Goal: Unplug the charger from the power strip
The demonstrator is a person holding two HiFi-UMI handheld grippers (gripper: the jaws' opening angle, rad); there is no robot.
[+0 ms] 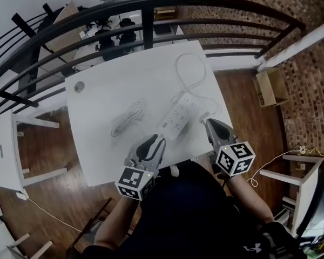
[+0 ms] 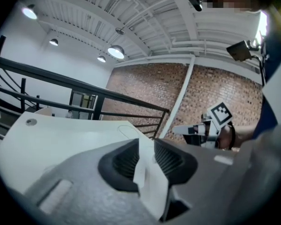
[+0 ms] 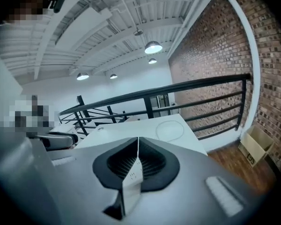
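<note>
A white power strip [image 1: 177, 116] lies at an angle near the middle of the white table [image 1: 113, 85], and its cord [image 1: 191, 69] loops toward the far edge. A small white block [image 1: 204, 115], perhaps the charger, sits against the strip's right side; I cannot tell if it is plugged in. A coiled white cable [image 1: 127, 118] lies left of the strip. My left gripper [image 1: 154, 141] [image 2: 146, 144] hovers at the near edge, open and empty. My right gripper [image 1: 210, 124] [image 3: 138, 142] is raised just short of the small block, jaws shut on nothing.
A black railing [image 1: 146, 15] curves round the table's far side. A small round disc [image 1: 79, 86] sits at the far left corner. An open cardboard box [image 1: 271, 87] stands on the wooden floor by the brick wall at right. More white tables [image 1: 2, 144] flank the left.
</note>
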